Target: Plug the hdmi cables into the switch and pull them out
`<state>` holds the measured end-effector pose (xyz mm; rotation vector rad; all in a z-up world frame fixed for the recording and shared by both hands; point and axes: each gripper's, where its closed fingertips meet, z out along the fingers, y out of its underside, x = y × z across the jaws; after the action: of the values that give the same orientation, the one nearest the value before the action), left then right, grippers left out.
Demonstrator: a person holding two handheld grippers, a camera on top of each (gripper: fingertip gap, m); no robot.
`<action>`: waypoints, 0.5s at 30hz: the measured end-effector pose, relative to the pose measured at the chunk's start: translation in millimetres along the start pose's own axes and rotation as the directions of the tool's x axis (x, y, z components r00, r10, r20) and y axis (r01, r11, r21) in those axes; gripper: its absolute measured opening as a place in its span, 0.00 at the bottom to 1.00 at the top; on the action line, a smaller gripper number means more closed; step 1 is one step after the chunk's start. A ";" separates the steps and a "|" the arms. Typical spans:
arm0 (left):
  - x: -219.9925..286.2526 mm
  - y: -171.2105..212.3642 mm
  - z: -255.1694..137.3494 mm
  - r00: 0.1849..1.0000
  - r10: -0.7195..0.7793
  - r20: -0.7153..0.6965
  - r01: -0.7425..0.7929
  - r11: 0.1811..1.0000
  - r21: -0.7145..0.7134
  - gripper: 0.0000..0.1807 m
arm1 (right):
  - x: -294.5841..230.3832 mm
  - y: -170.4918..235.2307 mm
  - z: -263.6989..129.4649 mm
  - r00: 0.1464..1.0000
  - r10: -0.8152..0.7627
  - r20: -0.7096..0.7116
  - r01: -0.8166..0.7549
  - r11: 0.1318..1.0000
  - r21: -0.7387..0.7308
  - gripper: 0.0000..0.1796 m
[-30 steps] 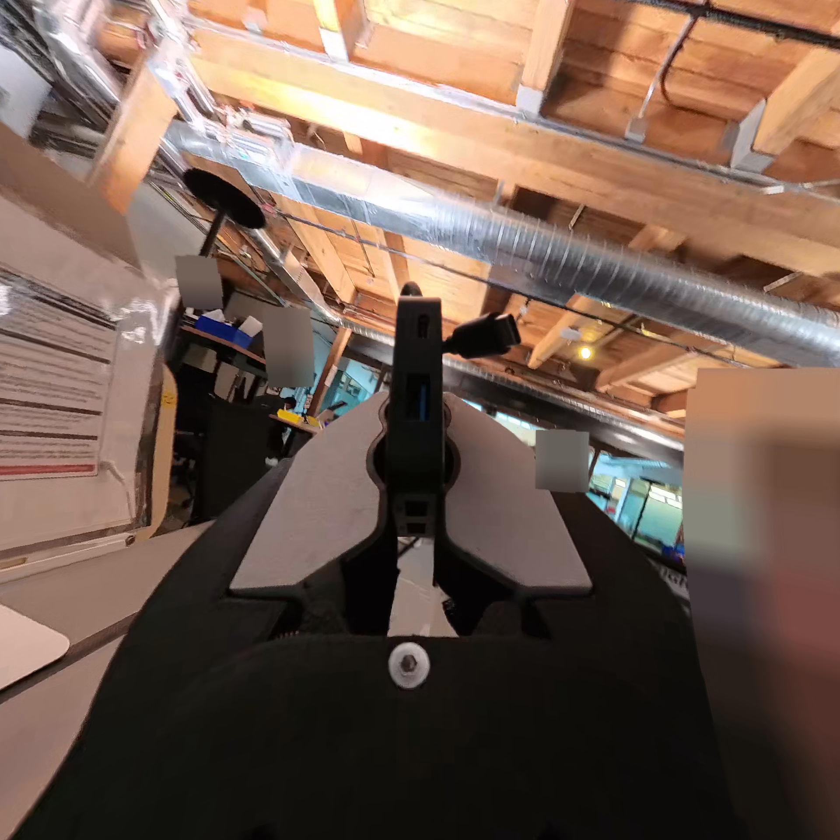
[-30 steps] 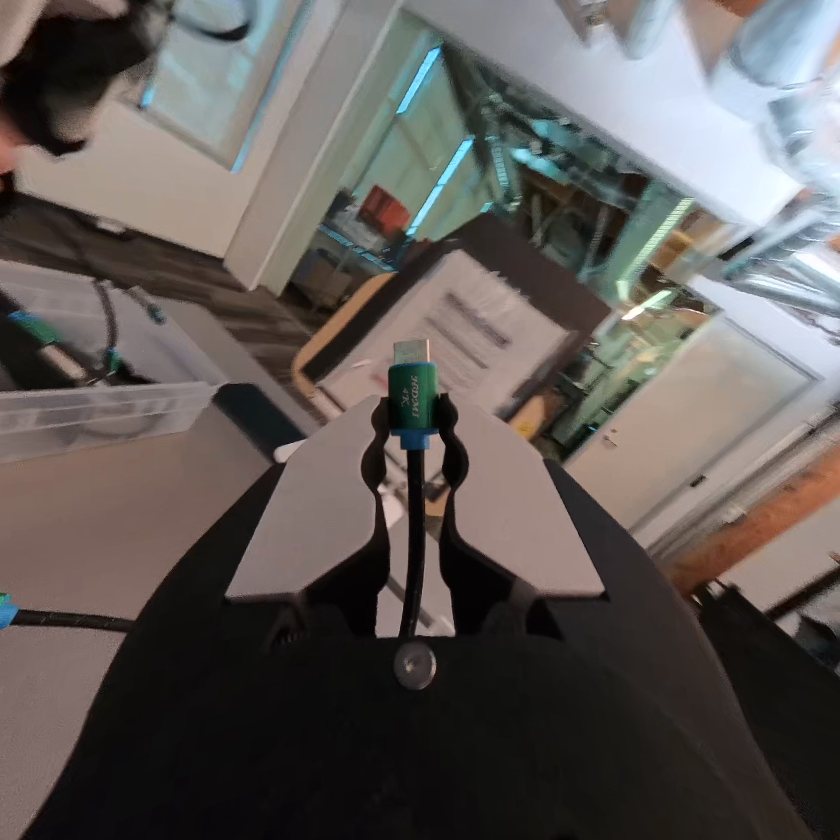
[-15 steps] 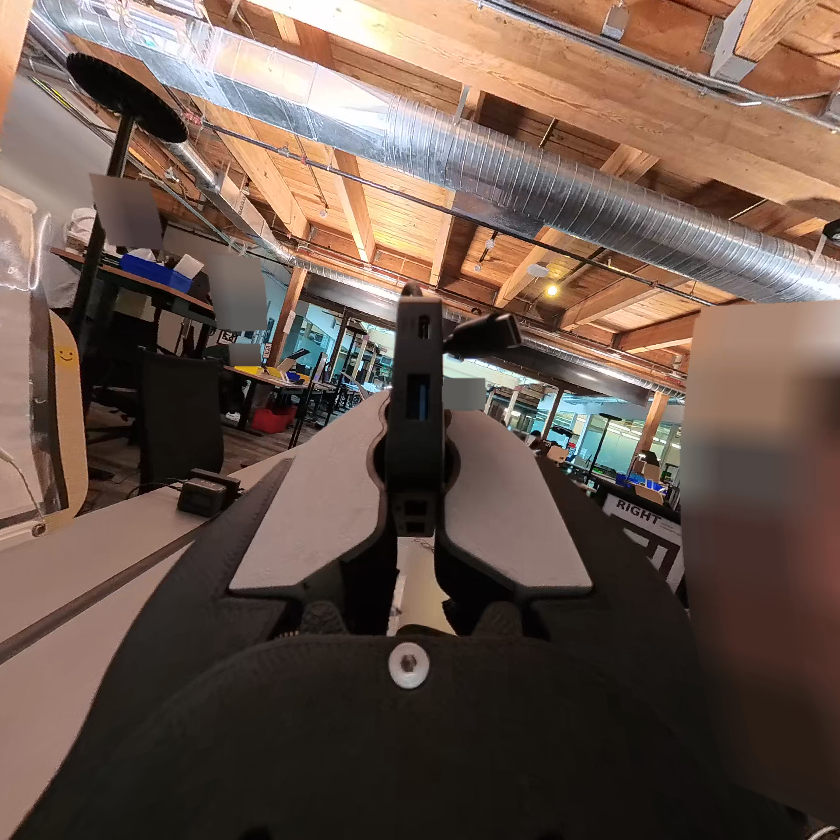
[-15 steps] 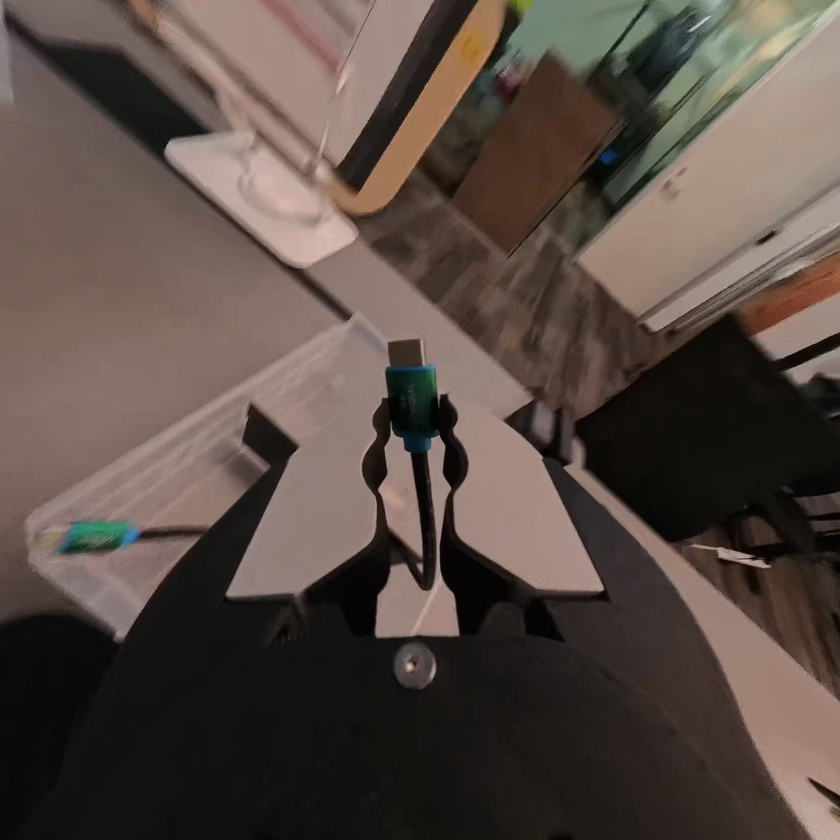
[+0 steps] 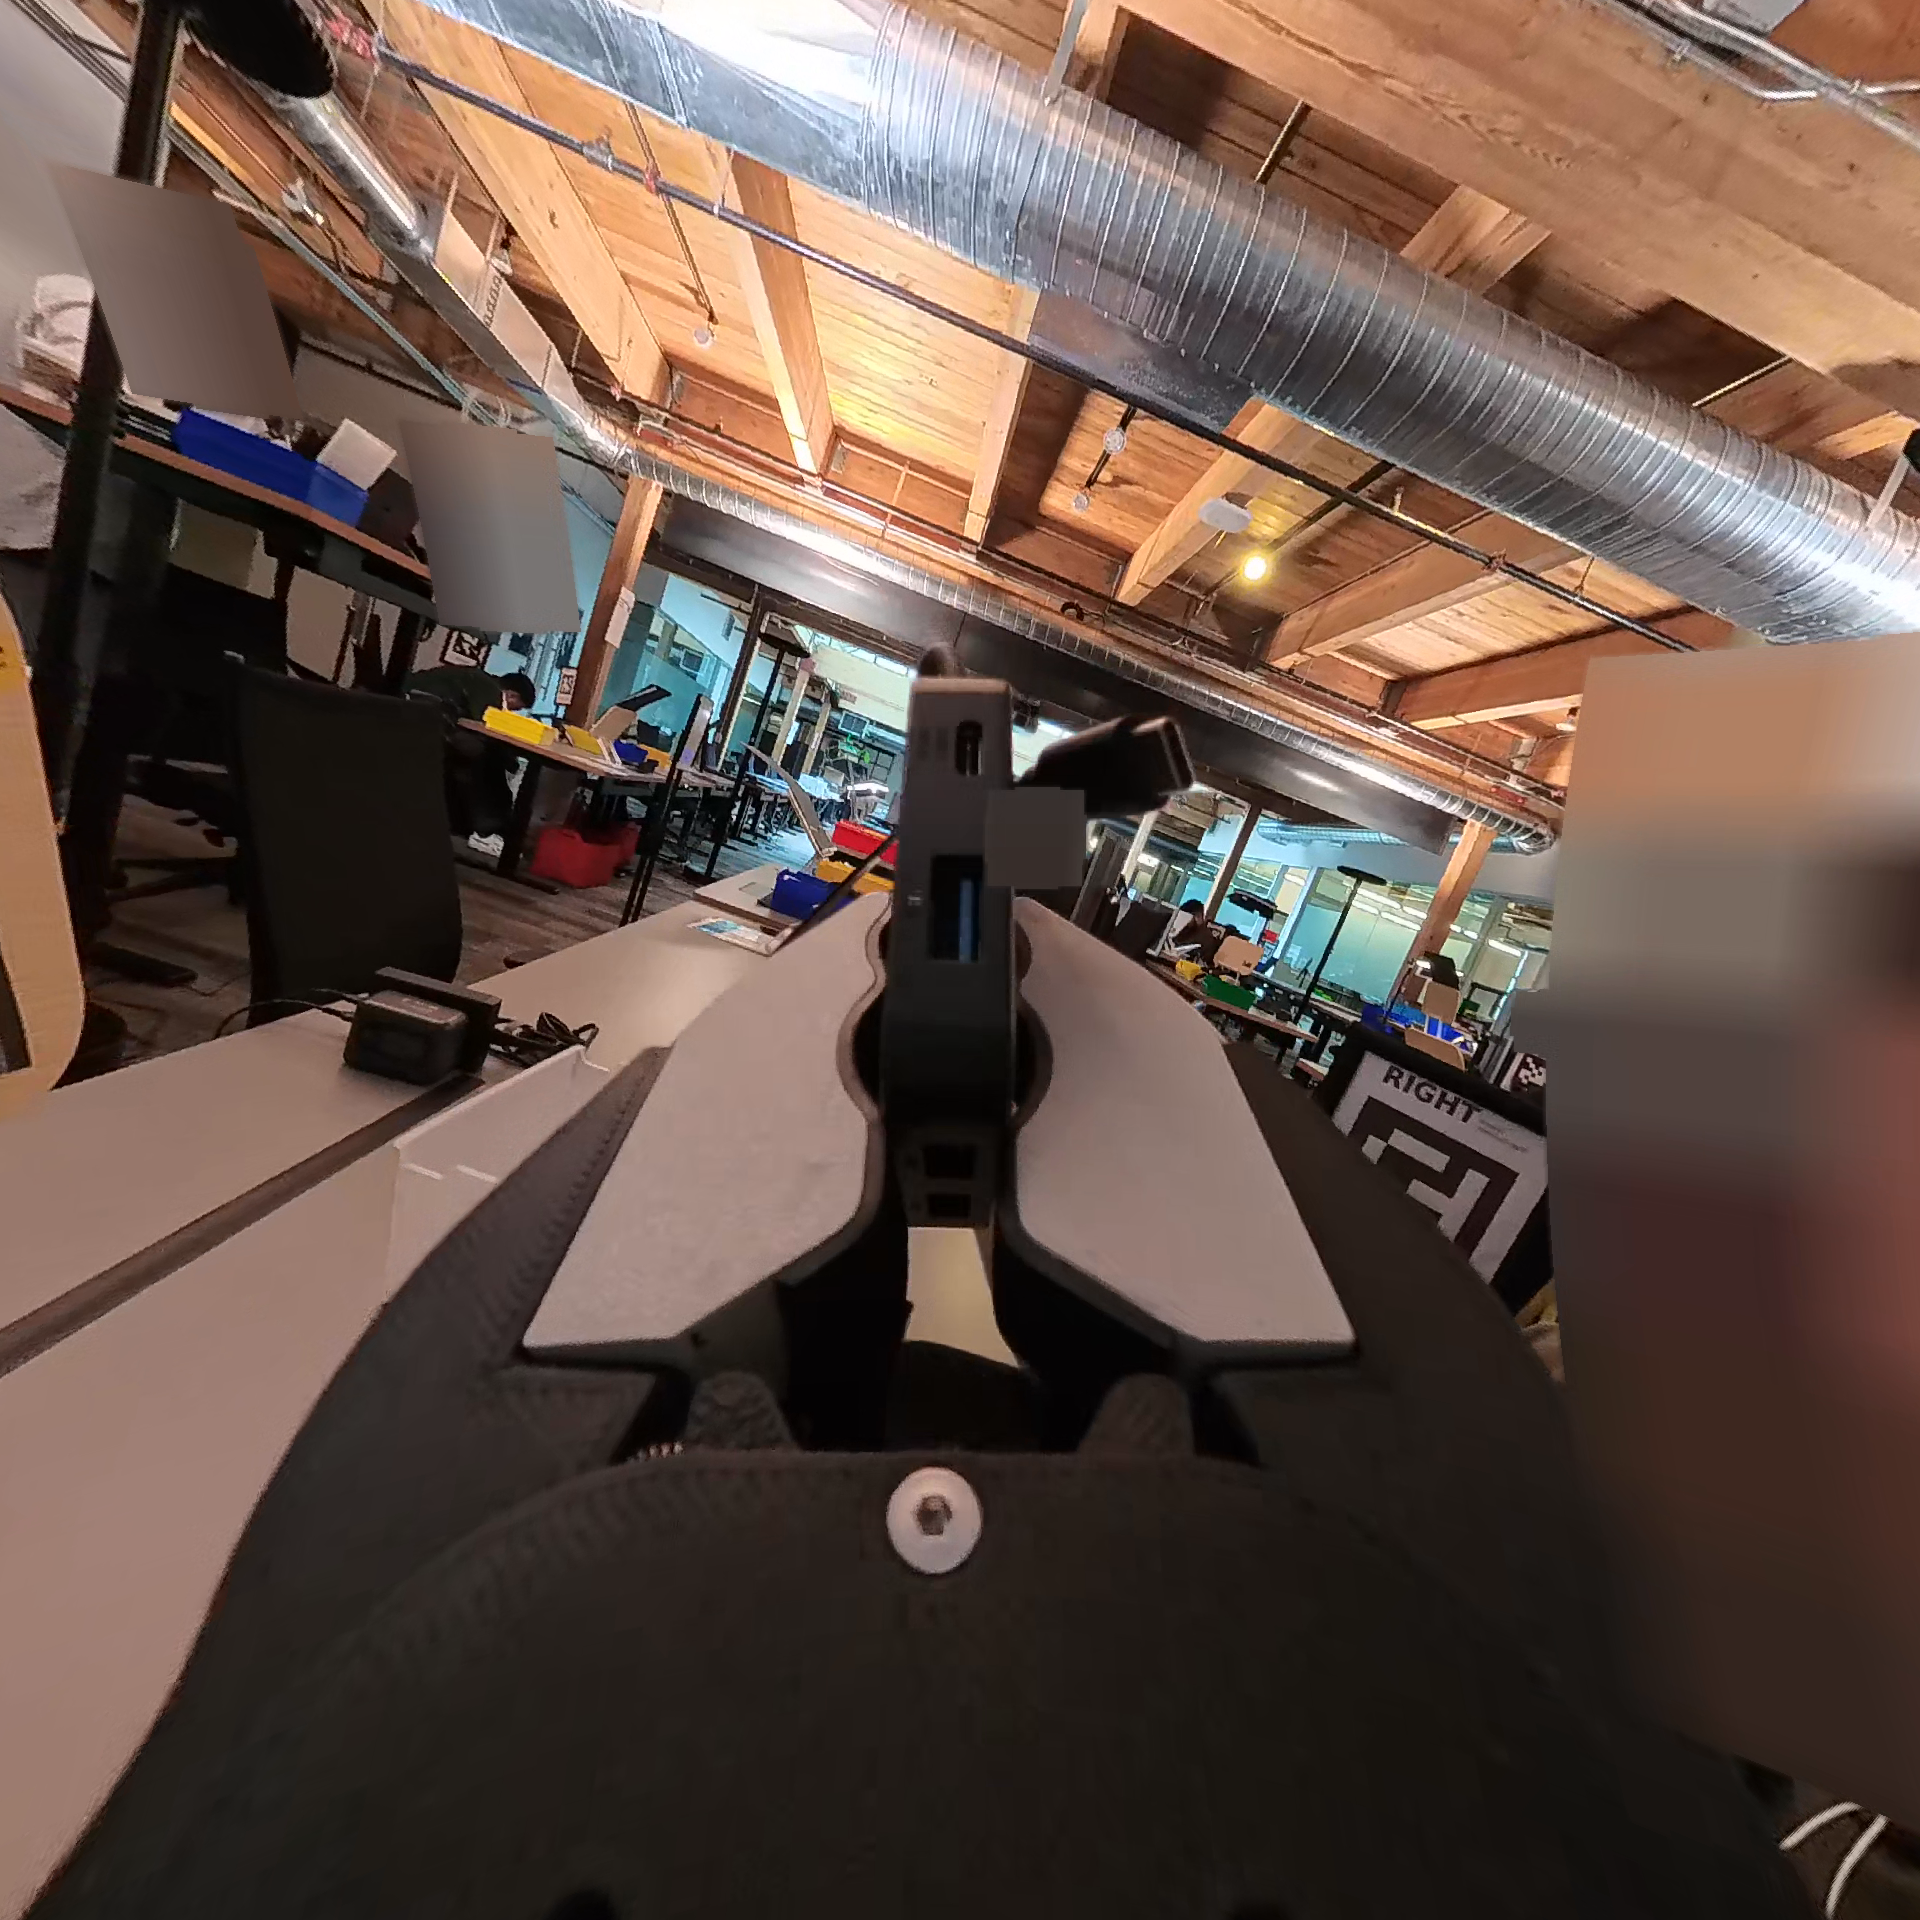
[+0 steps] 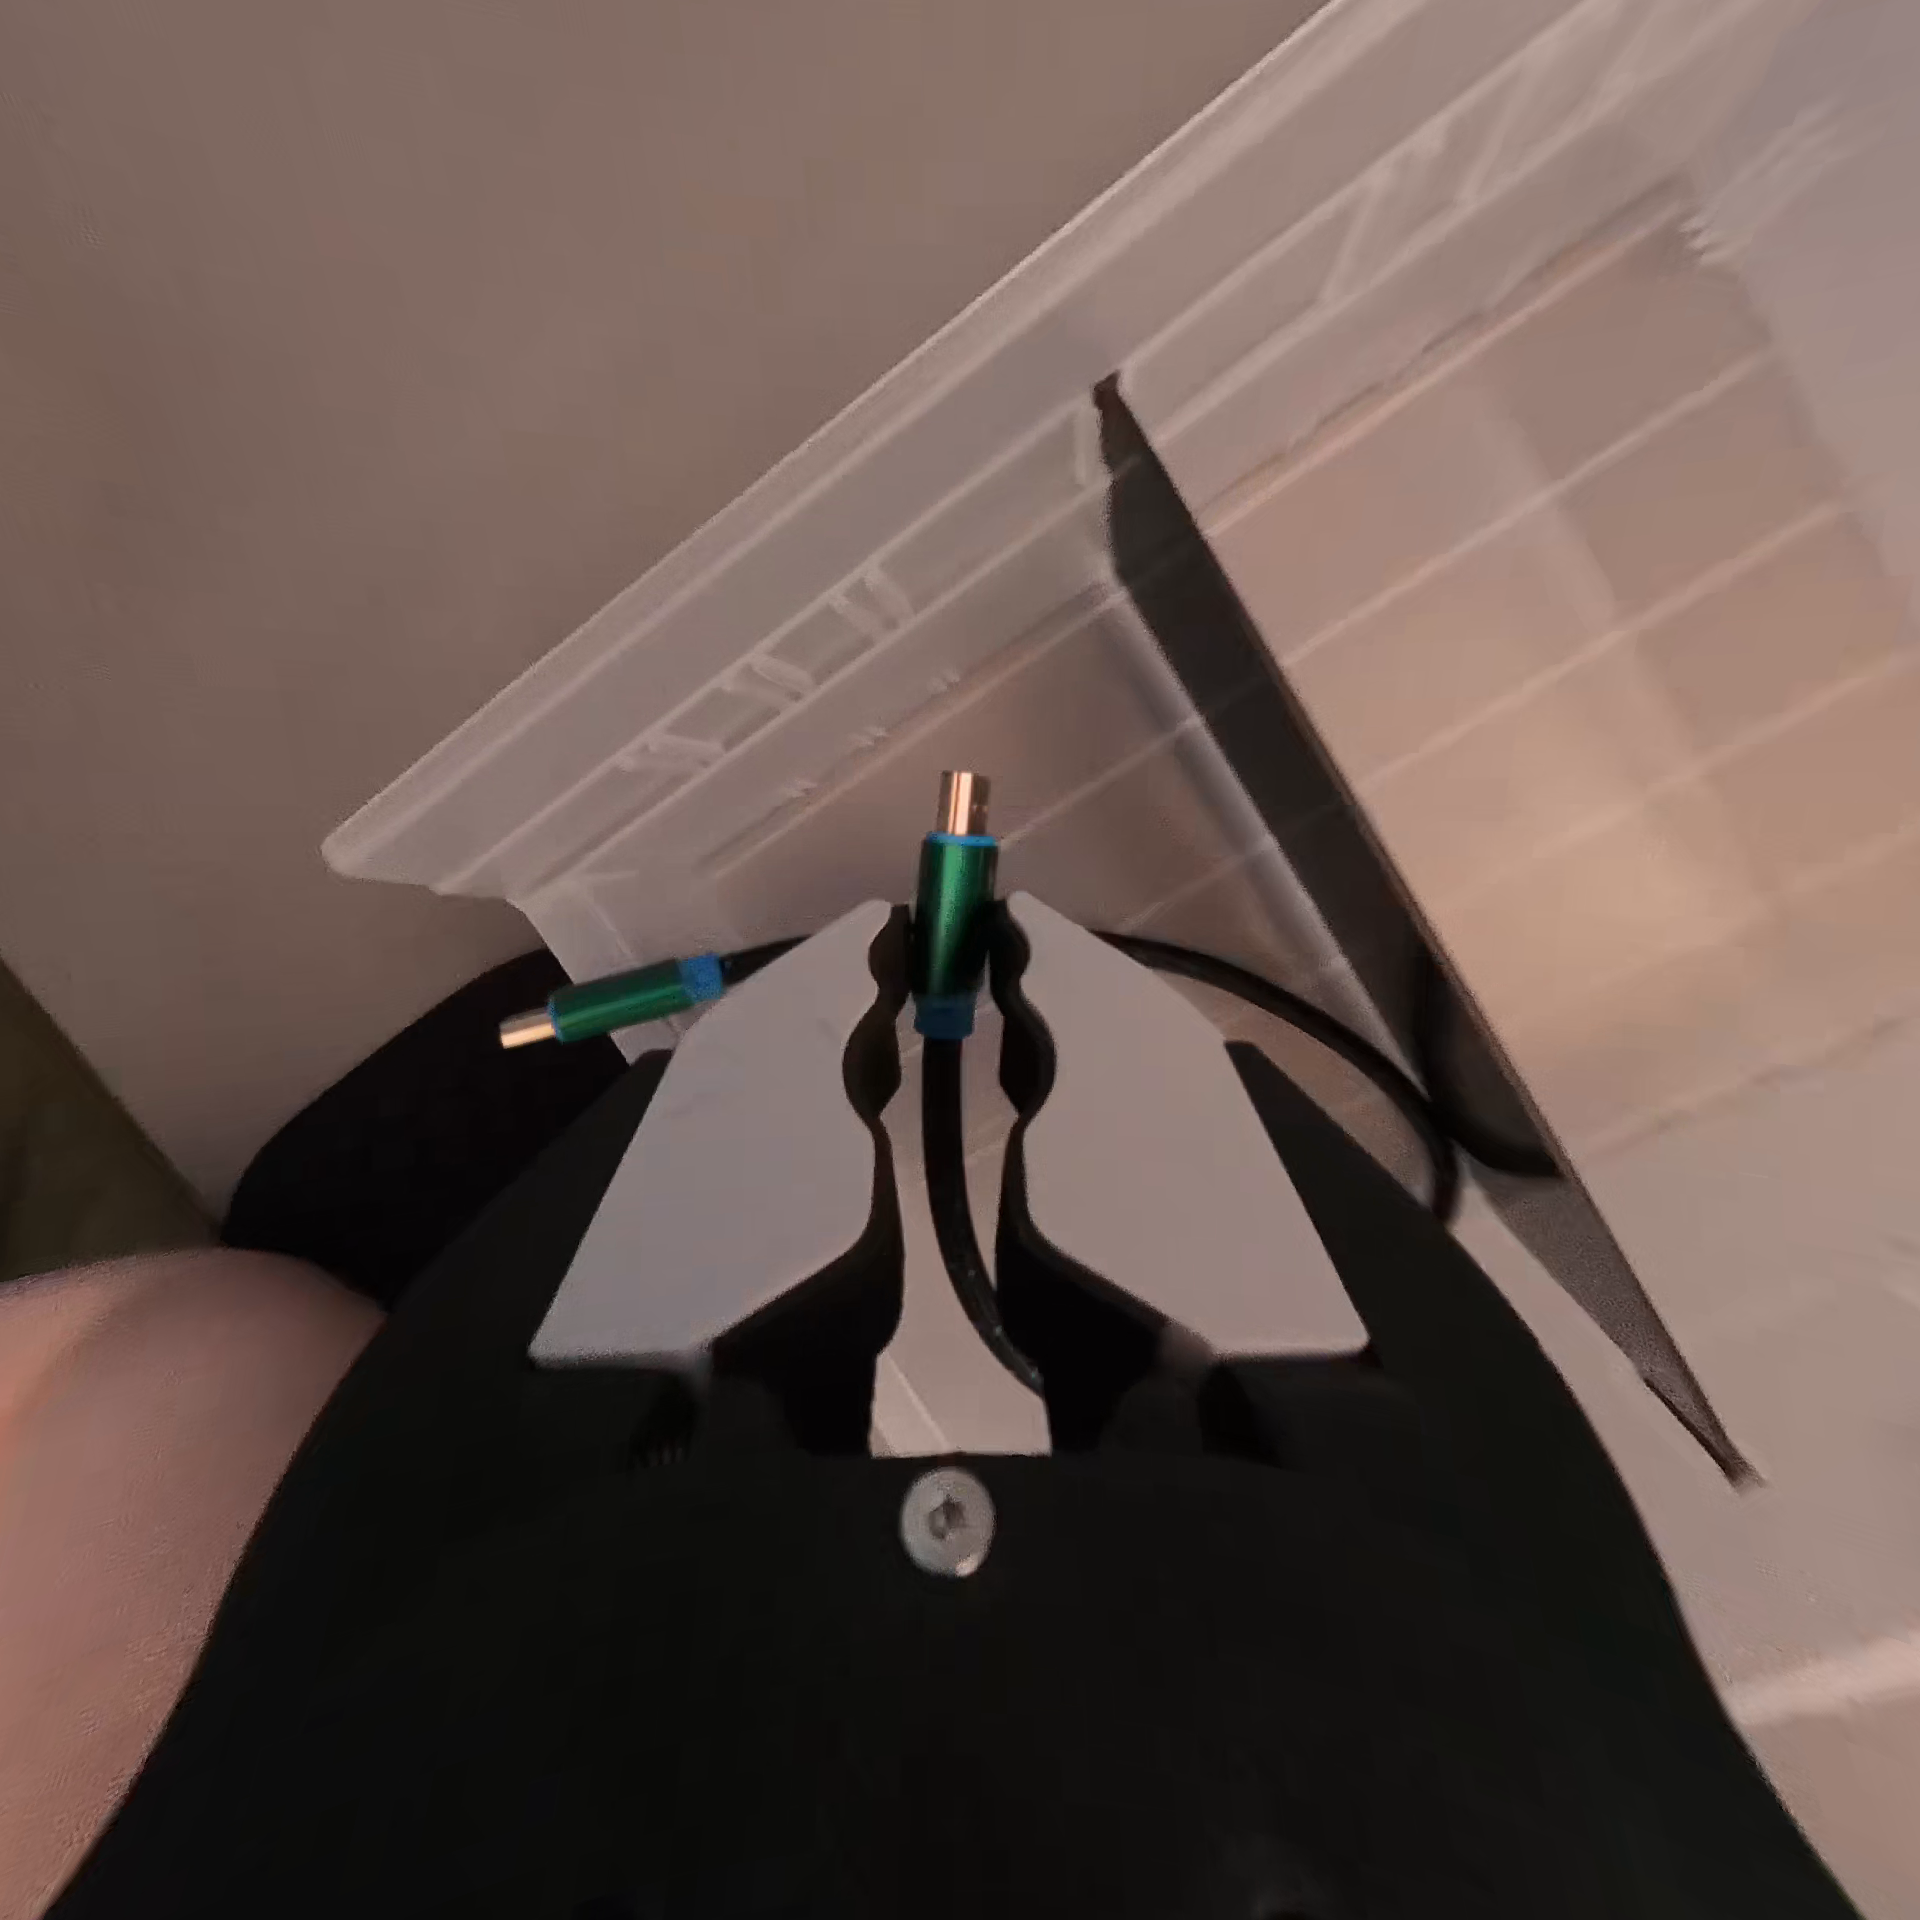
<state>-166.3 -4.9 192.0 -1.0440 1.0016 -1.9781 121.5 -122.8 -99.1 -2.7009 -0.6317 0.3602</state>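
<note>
My left gripper (image 5: 948,935) is shut on a black switch (image 5: 951,883), held upright and edge-on, with a blue port facing me. A black plug (image 5: 1117,767) on its short lead sticks out to its upper right. My right gripper (image 6: 951,920) is shut on the green plug (image 6: 951,940) of a black cable, its gold tip (image 6: 964,802) pointing away over a clear plastic bin (image 6: 1351,623). The cable's other green plug (image 6: 613,1006) hangs free to the left, by the bin's corner. The right gripper's marker block (image 5: 1434,1153) shows at the right of the left wrist view.
A white table (image 5: 208,1195) runs below the left gripper with a black power brick (image 5: 416,1023) on it. A black chair (image 5: 343,842) and more desks stand behind. The bin sits on a beige table (image 6: 416,364). A person's knee (image 6: 156,1455) is at lower left.
The left gripper has tilted down from the ceiling toward the room, still holding the switch. The right gripper has swung down with its plug, from the room to over the clear bin.
</note>
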 end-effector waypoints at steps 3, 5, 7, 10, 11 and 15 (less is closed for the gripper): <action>-0.5 5.2 3.9 1.000 -0.007 -0.005 0.007 1.000 -0.012 0.07 | -8.6 2.6 22.5 0.991 0.059 0.121 -0.051 0.997 -0.066 0.10; -1.1 9.6 6.6 1.000 -0.014 -0.009 0.014 1.000 -0.027 0.08 | -12.1 2.0 27.9 0.980 0.095 0.173 -0.083 0.994 -0.074 0.11; -1.4 13.6 9.3 1.000 -0.022 -0.015 0.022 0.999 -0.041 0.07 | -17.4 -1.0 23.9 0.971 0.105 0.213 -0.097 0.994 -0.047 0.12; -1.4 18.6 12.3 0.999 -0.029 -0.023 0.027 0.998 -0.063 0.07 | -21.3 -10.1 4.7 0.977 0.066 0.201 -0.078 0.995 0.054 0.12; -1.7 21.0 13.0 0.999 -0.029 -0.023 0.028 0.997 -0.072 0.07 | -19.1 -13.4 -4.1 0.986 0.052 0.160 -0.067 0.994 0.091 0.14; -5.6 30.2 16.3 0.998 -0.052 -0.024 0.050 0.994 -0.099 0.08 | -17.9 -30.3 -43.0 0.997 -0.051 -0.055 0.062 0.972 0.225 0.17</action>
<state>-143.3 -19.7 170.5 -1.1101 1.1067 -2.0053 108.1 -117.2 -45.4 -2.4615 -0.6124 0.3292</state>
